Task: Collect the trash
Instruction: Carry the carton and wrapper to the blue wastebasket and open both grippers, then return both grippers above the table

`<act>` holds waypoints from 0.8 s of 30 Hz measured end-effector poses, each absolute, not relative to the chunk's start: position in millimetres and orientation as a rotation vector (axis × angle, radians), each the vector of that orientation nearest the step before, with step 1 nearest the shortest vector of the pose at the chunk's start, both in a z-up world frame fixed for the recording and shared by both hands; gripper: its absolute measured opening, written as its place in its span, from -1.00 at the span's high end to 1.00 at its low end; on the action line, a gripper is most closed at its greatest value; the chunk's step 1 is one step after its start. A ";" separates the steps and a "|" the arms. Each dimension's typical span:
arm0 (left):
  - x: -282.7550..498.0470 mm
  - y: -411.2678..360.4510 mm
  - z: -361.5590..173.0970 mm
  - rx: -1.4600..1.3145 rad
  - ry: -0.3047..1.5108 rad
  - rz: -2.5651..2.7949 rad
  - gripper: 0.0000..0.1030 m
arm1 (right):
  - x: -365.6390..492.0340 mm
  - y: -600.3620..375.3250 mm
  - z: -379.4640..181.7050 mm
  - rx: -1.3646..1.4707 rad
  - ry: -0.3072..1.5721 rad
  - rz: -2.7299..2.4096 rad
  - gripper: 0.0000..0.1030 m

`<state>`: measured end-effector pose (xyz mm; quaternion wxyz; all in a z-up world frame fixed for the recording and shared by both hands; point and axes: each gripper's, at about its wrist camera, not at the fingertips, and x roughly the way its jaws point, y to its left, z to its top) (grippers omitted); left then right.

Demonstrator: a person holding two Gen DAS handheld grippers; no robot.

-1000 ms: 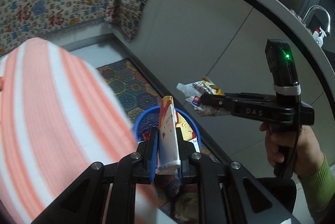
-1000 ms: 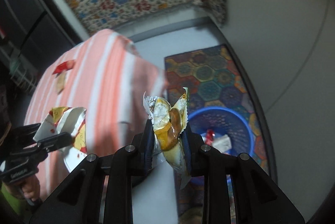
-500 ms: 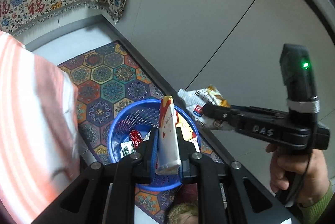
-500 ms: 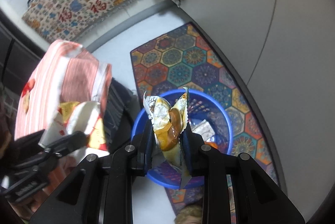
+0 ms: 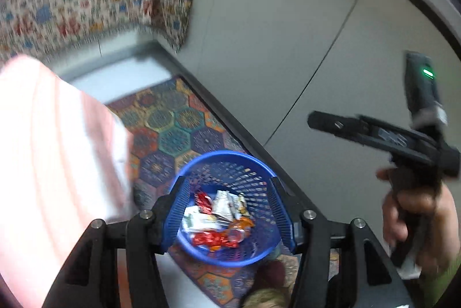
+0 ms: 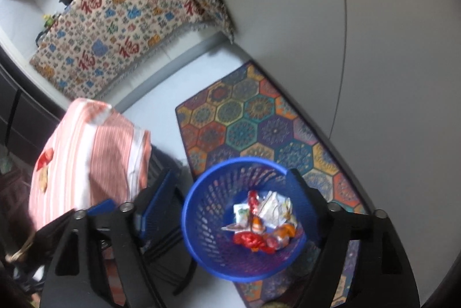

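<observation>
A blue mesh basket (image 5: pixel 224 155) stands on the rug and holds several crumpled wrappers (image 5: pixel 219 221). My left gripper (image 5: pixel 229 210) hangs just above it, jaws opening with nothing between them, the basket showing in the gap. My right gripper (image 6: pixel 232 200) is also over the basket (image 6: pixel 245 161), jaws opening wide and empty above the wrappers (image 6: pixel 259 224). In the left wrist view the right gripper (image 5: pixel 312 120) shows from the side at the right, held by a hand (image 5: pixel 417 207), with no wrapper in it.
A table under a pink striped cloth (image 6: pixel 86 158) stands left of the basket, with two wrappers (image 6: pixel 44 161) lying on it. A hexagon-patterned rug (image 6: pixel 253 120) lies along a grey wall (image 6: pixel 374 48). A patterned cloth (image 6: pixel 121 20) hangs over furniture at the back.
Both grippers moved down over the basket and opened. The white-and-red wrapper left the left jaws and the yellow wrapper left the right jaws; more wrappers now lie in the basket.
</observation>
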<state>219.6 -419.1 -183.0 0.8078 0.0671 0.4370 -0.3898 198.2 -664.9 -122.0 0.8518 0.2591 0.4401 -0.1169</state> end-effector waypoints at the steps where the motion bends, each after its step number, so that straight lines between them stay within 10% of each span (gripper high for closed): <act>1: 211.8 -407.9 -175.9 0.156 0.906 -0.830 -0.10 | 197.6 -661.5 -117.6 0.521 0.919 -0.255 -0.64; 14: 192.5 -195.9 -162.3 0.249 0.889 -0.494 -0.35 | 230.3 -498.9 -57.2 0.302 0.774 -0.011 -0.90; 24: 243.1 -53.5 -174.4 0.027 0.947 -0.238 -0.35 | 258.7 -302.3 -116.5 -0.090 0.923 0.349 -0.89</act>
